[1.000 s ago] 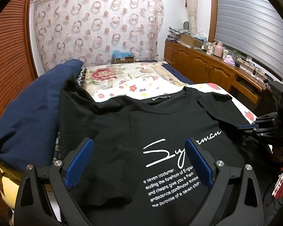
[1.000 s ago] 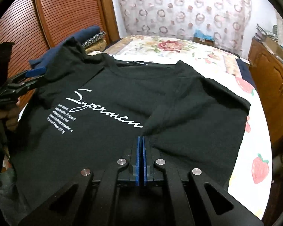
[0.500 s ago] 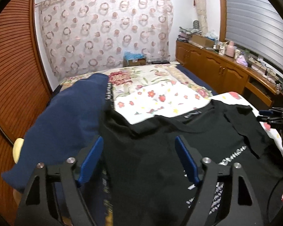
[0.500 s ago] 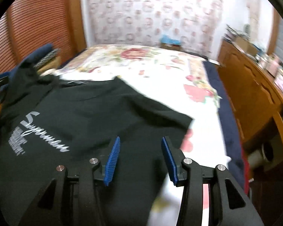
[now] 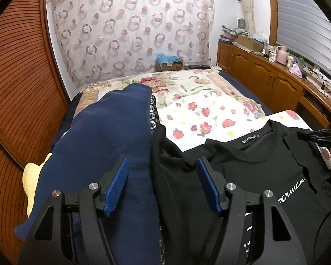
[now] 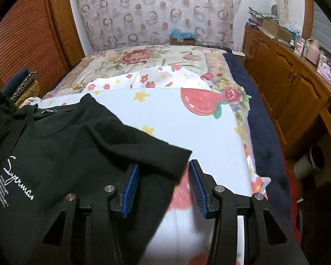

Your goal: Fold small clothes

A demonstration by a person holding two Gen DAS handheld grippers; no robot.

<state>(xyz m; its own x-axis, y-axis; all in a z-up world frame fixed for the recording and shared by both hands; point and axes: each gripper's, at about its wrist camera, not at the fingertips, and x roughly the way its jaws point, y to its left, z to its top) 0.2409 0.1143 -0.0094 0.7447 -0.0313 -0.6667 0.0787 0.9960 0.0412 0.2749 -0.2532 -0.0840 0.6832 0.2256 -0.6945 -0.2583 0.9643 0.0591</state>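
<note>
- From the left wrist, we see our left claw (image 5: 163, 187) spread, its jaws having just been closing, with nothing pinched. Below the gap lie the edge of a navy garment (image 5: 103, 154) and the left shoulder of the black T-shirt (image 5: 242, 176).
- The T-shirt lies print up on the bed (image 5: 198, 119), collar toward the far wall, partly over the navy pile. The right claw (image 5: 317, 135) shows at the picture's edge by the other sleeve.
- From the right wrist, our right claw (image 6: 164, 187) stands half spread, jaws not pressing anything. The sleeve (image 6: 147, 154) of the T-shirt (image 6: 55, 154) lies under and between the blue pads, on the strawberry sheet (image 6: 187, 128).
- We judge the shirt light, limp and soft. It will sag and crease if lifted from one point, and may drag the navy cloth along.
- Best hold, we think: the sleeve hem or shoulder seam on each side, pinching both layers together and keeping the left claw clear of the navy garment.
</note>
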